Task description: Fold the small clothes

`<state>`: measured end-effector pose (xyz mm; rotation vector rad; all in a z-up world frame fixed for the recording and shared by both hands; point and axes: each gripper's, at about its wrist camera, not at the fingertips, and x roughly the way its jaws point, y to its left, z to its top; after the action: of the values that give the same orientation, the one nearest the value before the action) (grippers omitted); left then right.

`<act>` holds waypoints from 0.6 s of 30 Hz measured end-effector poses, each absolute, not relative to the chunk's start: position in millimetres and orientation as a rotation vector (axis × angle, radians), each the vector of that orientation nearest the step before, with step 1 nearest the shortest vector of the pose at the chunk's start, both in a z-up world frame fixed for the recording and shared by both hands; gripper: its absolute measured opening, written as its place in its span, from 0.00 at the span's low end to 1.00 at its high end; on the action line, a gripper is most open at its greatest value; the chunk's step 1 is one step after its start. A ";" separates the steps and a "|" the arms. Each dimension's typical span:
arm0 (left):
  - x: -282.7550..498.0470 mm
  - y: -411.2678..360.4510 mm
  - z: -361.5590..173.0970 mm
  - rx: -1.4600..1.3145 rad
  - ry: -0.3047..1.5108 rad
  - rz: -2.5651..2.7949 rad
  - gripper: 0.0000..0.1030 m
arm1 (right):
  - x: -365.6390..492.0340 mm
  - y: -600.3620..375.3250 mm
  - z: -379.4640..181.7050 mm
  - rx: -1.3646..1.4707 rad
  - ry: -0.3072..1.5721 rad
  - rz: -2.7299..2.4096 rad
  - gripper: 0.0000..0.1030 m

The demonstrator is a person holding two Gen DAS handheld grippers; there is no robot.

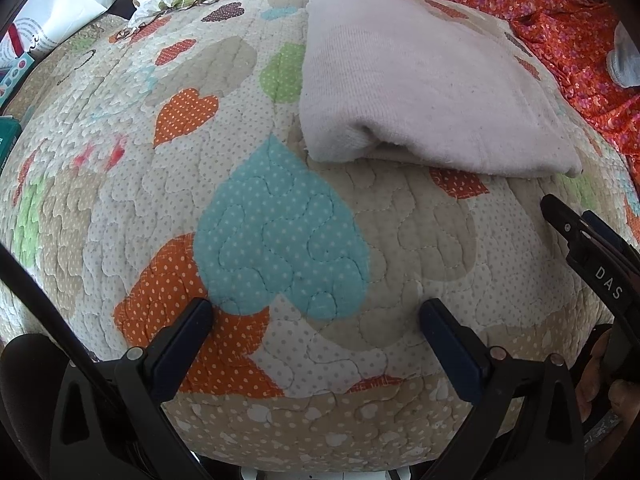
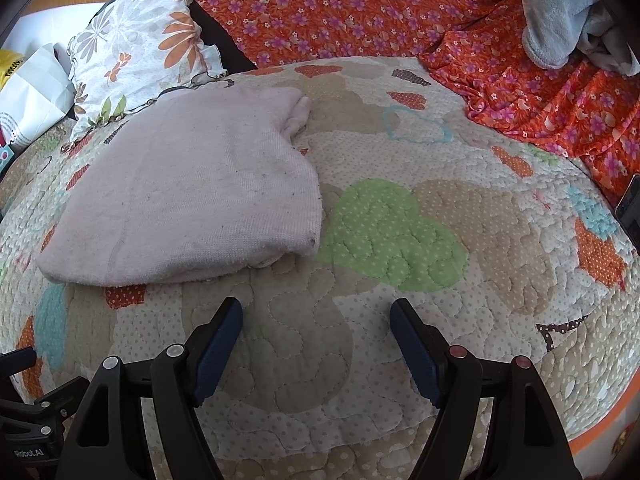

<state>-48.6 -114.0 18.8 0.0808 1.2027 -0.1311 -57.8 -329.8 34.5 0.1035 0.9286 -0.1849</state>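
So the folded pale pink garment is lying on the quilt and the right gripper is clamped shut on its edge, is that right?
Not quite. The folded pale pink garment does lie on the quilt, but the right gripper is open and holds nothing; its fingers sit apart, short of the garment's edge, as the right wrist view shows.

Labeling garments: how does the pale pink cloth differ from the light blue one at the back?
The pink cloth is folded flat with clean edges; the blue cloth sits crumpled in a heap. The pink one lies on the heart quilt, close ahead of the open right claw; the blue one rests far back on the orange floral sheet. Both look like soft, plain fabric.
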 end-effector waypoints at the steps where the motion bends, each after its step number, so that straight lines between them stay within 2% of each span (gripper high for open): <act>1: -49.4 -114.4 18.9 0.080 1.200 -0.130 1.00 | -57.9 -329.6 34.7 0.103 0.929 -0.185 0.78; 10: -53.3 -113.3 25.0 0.055 1.167 -0.125 1.00 | -60.7 -327.7 39.6 0.083 0.905 -0.190 0.79; 18: -63.7 -109.0 63.0 0.067 1.023 -0.092 1.00 | -76.2 -306.8 60.7 -0.028 0.782 -0.204 0.79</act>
<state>-63.7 -109.0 63.0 0.0666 1.0230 -0.0919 -76.2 -306.8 60.7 -0.0281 0.7817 -0.2036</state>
